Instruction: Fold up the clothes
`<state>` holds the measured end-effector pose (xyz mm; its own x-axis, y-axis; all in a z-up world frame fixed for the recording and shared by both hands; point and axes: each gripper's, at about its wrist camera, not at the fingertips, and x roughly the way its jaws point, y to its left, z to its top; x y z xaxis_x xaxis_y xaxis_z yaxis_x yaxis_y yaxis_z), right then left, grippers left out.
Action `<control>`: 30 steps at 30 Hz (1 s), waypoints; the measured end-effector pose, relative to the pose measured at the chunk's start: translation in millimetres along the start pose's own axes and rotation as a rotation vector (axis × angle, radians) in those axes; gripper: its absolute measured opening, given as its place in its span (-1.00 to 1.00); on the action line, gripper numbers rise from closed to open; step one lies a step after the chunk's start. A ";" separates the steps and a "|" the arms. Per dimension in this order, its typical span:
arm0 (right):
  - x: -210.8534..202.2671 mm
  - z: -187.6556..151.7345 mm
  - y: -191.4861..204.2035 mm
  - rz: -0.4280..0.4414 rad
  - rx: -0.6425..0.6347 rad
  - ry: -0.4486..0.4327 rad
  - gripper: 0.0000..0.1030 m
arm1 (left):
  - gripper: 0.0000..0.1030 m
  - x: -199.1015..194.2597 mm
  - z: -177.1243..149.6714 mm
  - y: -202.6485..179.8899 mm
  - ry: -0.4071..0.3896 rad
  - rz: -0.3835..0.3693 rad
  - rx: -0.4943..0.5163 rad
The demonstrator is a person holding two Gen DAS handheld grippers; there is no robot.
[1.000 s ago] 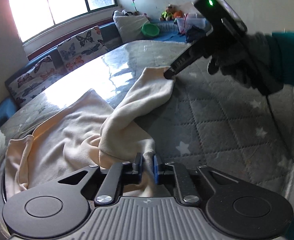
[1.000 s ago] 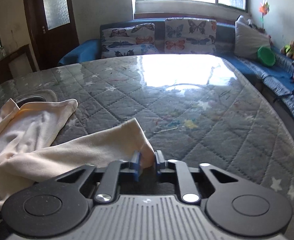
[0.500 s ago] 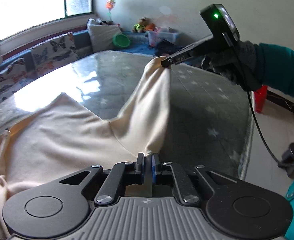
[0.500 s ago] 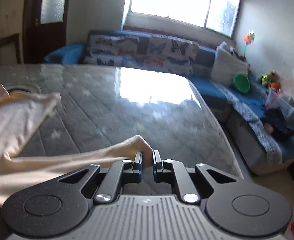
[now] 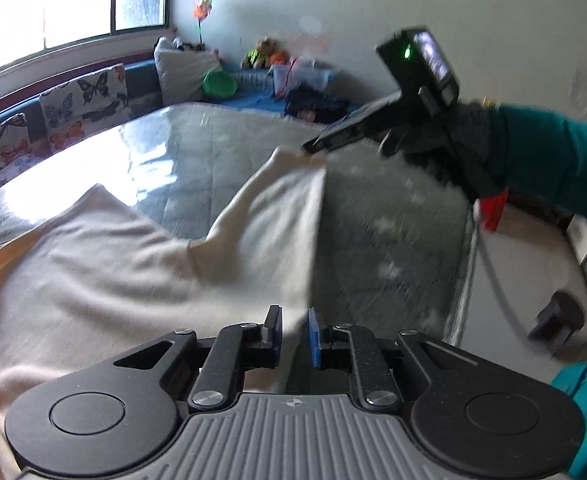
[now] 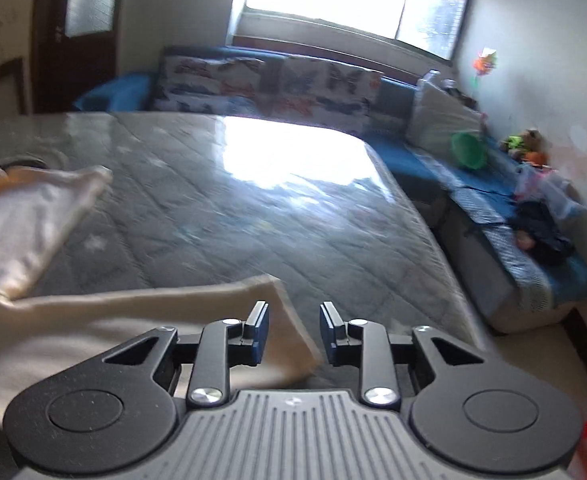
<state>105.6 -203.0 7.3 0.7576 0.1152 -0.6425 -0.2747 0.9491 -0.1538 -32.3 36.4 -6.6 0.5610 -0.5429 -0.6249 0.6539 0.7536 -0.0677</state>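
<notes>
A cream garment (image 5: 105,264) lies on the grey quilted mattress (image 5: 381,248), stretched toward the near right edge. My left gripper (image 5: 294,334) stands with its jaws slightly parted, and a garment corner lies between them. My right gripper (image 6: 294,330) is open; the other garment corner (image 6: 269,312) lies flat just below its left finger. In the left wrist view, the right gripper (image 5: 313,146) is seen at that far corner. The rest of the garment (image 6: 21,224) is bunched at the left in the right wrist view.
A blue sofa (image 6: 373,92) with butterfly cushions (image 6: 261,84) runs behind the mattress (image 6: 253,208). A green bowl (image 6: 468,150), toys and dark clothes (image 6: 541,228) sit on it at the right. A red object (image 5: 493,212) and a cable (image 5: 505,308) are beside the mattress edge.
Both grippers carried the garment edge toward the near mattress edge and lowered it. Both sets of jaws have opened; the right one has let go of its corner.
</notes>
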 end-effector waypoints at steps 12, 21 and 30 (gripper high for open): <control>26.9 3.2 42.6 0.130 -0.030 0.037 -0.14 | -0.26 -2.7 8.8 37.2 -0.010 0.159 -0.140; 0.6 17.2 66.7 0.222 -0.092 -0.033 -0.04 | -0.26 -23.0 15.3 95.3 -0.040 0.403 -0.275; -17.3 28.7 139.0 0.414 -0.220 -0.074 0.08 | -0.26 2.9 21.2 174.7 0.062 0.654 -0.316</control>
<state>71.3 -64.7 18.5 0.5961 0.4989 -0.6292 -0.6751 0.7355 -0.0564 94.4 158.6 -3.8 0.7508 0.0704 -0.6567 0.0115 0.9928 0.1196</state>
